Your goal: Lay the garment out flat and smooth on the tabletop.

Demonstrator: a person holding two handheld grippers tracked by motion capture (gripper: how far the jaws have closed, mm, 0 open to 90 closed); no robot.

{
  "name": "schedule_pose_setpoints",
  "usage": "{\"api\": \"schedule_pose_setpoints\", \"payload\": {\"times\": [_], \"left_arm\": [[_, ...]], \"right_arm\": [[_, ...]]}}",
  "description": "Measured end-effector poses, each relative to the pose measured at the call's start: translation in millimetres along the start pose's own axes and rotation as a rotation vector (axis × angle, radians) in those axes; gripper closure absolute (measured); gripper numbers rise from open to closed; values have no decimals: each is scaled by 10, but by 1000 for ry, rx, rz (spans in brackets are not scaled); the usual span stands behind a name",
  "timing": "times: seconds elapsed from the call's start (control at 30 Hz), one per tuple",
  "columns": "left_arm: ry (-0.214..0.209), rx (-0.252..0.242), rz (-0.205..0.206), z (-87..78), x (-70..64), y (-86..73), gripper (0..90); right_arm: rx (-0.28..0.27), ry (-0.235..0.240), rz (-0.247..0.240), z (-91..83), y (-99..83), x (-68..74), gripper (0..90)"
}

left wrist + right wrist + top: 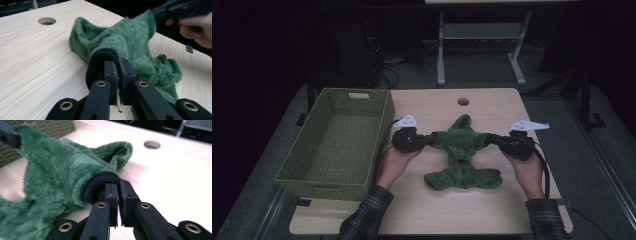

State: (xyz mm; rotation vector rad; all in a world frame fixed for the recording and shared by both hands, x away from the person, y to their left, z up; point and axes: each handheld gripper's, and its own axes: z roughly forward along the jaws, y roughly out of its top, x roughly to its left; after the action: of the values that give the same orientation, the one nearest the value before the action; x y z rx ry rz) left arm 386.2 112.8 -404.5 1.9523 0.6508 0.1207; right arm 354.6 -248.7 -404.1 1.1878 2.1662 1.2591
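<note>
Where the room behind falls off into near darkness, a pale wood-grain tabletop [492, 210] stands lit, with a round cable hole [463, 102] near the middle of its far edge. Beyond that far edge the white legs of another table [441, 55] rise from a grey floor strewn with dark cables. A green woven basket [337, 142] sits along the left edge of the tabletop, overhanging it on that side.

A fuzzy green garment [462, 150] with black ribbed cuffs is stretched across the middle of the tabletop between the two tools. Its lower part lies bunched in a heap toward the near edge, and one lobe points toward the cable hole.

The left hand-held gripper [428, 140], just beside the basket's right wall, has its jaws pressed together on one black cuff [101, 61]; in the left gripper view the cuff curls over the jaw tips with almost no gap between them. The right hand-held gripper [495, 139], toward the right edge, is likewise clamped on the other black cuff [100, 183], the green pile spreading away from it. Each tool carries a grey three-cornered plate on top and is held in a hand with a plaid sleeve [367, 217]; a black cable trails from each.

No brand, label or writing can be read on anything.
</note>
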Motion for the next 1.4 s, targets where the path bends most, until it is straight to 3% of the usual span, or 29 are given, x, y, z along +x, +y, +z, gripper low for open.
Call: {"api": "schedule_pose_setpoints", "payload": {"times": [0.13, 0.2, 0.27, 0.3, 0.4, 0.53, 0.63, 0.7, 0.83, 0.93, 1.13, 1.27, 1.37, 1.4], "left_arm": [[38, 42, -20, 30, 1, -118, 865], [51, 96, -67, 109, 54, -257, 865], [53, 113, -85, 145, 71, -306, 864], [59, 151, -105, 209, 99, -396, 865], [68, 196, -121, 283, 129, -498, 865], [79, 206, -130, 315, 142, -535, 864], [82, 210, -134, 328, 140, -533, 861], [84, 215, -139, 334, 134, -521, 842], [117, 194, -137, 274, 111, -453, 649], [132, 175, -119, 138, 96, -307, 561], [152, 130, -92, 92, 101, -119, 518], [164, 111, -76, 207, 208, 13, 513], [157, 110, -68, 346, 305, 93, 512], [152, 112, -61, 398, 338, 112, 510]], "right_arm": [[18, 9, -40, -40, 29, 13, 864], [89, 17, -37, 116, -69, 1, 865], [123, 24, -21, 230, -153, -19, 865], [138, 27, -15, 287, -194, -30, 865], [191, 41, 14, 412, -289, -57, 865], [234, 52, 22, 518, -396, -79, 865], [230, 60, 41, 522, -430, -85, 864], [228, 59, 35, 522, -431, -85, 853], [199, 67, 44, 450, -388, -84, 671], [157, 48, 39, 316, -321, -93, 628], [89, 41, 26, 126, -131, -124, 611], [82, 32, 19, 178, -4, -141, 611], [85, 36, 22, 327, 91, -166, 613], [103, 51, 30, 448, 139, -187, 612]]}}
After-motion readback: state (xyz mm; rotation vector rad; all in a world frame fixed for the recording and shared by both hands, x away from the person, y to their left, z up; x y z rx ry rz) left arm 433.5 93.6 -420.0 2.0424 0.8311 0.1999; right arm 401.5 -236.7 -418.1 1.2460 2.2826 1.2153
